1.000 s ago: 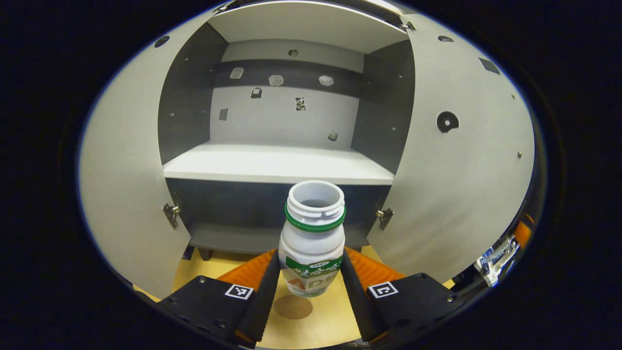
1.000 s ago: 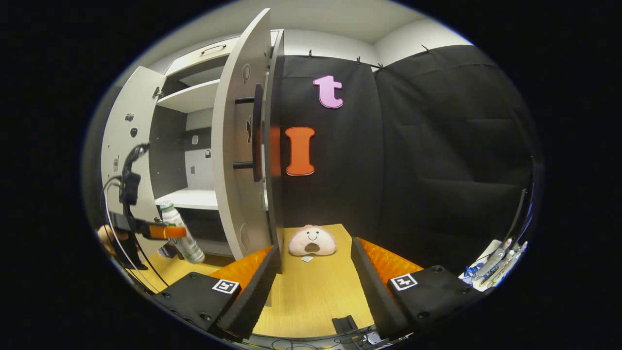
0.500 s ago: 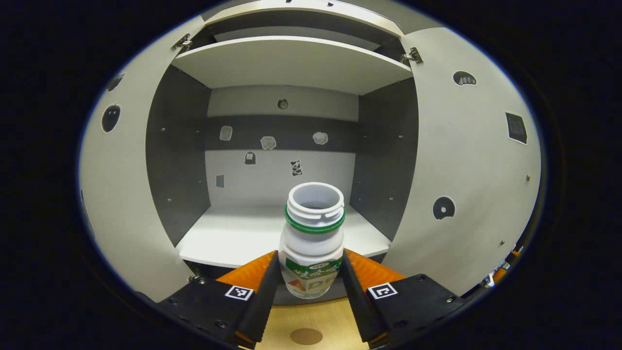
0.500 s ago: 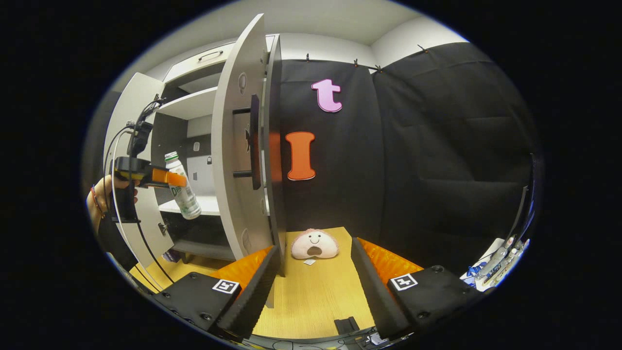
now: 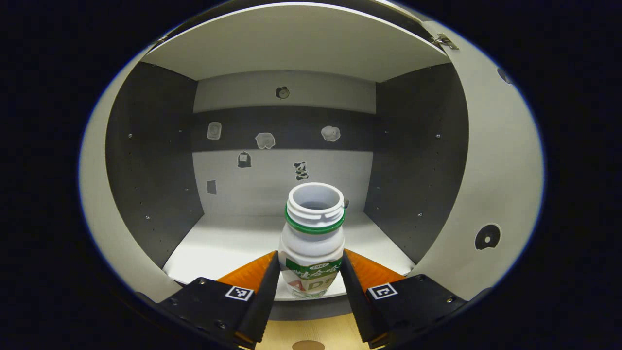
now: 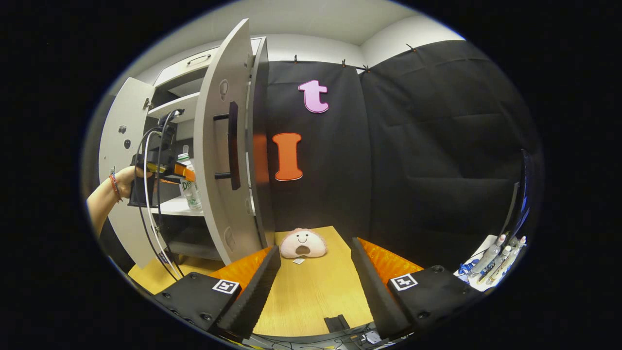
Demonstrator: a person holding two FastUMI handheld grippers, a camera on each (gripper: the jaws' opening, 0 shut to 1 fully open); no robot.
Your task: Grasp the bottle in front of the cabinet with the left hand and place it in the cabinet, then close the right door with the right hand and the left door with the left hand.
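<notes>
A white uncapped bottle (image 5: 314, 238) with a green neck ring and a green label is held upright between both fingers of my left gripper (image 5: 311, 279), just over the front edge of the cabinet's white shelf (image 5: 228, 248). In the right gripper view the same bottle (image 6: 189, 182) and left gripper (image 6: 167, 170), held by a hand (image 6: 124, 177), sit at the cabinet mouth above the shelf. Both doors stand open: the right door (image 6: 221, 160) with its dark handle (image 6: 233, 146), and the left door (image 6: 119, 160). My right gripper (image 6: 316, 287) hangs open over the wooden table, holding nothing.
A pink plush toy (image 6: 302, 244) lies on the table (image 6: 311, 296) by the black wall. Small stickers dot the cabinet's back panel (image 5: 282, 170). Several pens and small items lie at the far right (image 6: 491, 257). Cables trail down from the left gripper.
The left gripper has carried the bottle up from the table and forward to the cabinet's shelf opening. The right gripper has only turned slightly and stays open.
</notes>
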